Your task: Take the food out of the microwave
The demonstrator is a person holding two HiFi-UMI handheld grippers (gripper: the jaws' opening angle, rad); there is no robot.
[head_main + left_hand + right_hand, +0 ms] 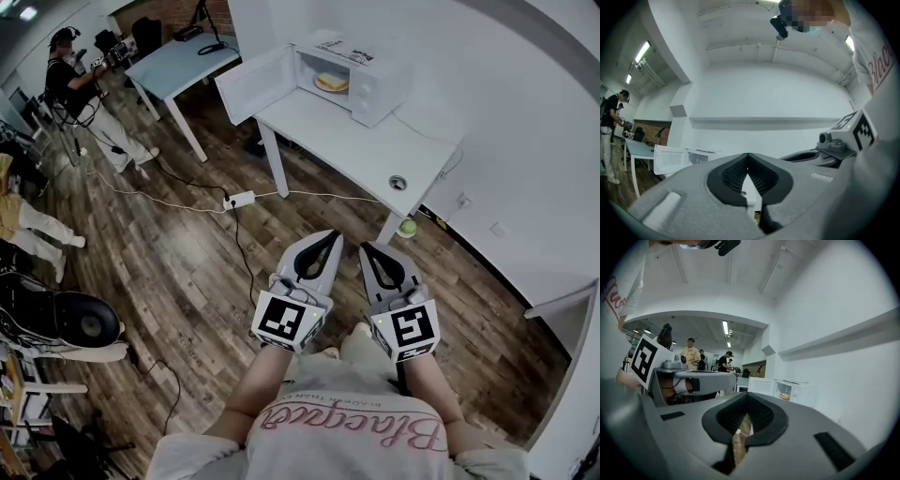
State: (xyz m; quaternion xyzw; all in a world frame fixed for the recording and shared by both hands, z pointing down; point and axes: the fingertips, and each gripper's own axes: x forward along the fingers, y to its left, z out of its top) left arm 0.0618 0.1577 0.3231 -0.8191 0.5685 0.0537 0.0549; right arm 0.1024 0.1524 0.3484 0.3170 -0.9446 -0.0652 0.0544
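Find the yellow food (331, 82) on its plate inside the open white box microwave (375, 89) on the white table (375, 159), well ahead. Bring closer the grey left gripper (334, 235) and grey right gripper (365, 247), both pinched closed on nothing; part jaws before reaching in; lift level.

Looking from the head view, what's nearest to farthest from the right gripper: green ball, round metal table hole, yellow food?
1. Small green ball, on wooden floor.
2. Round metal hole ring, in white tabletop.
3. Yellow food, inside open white microwave.
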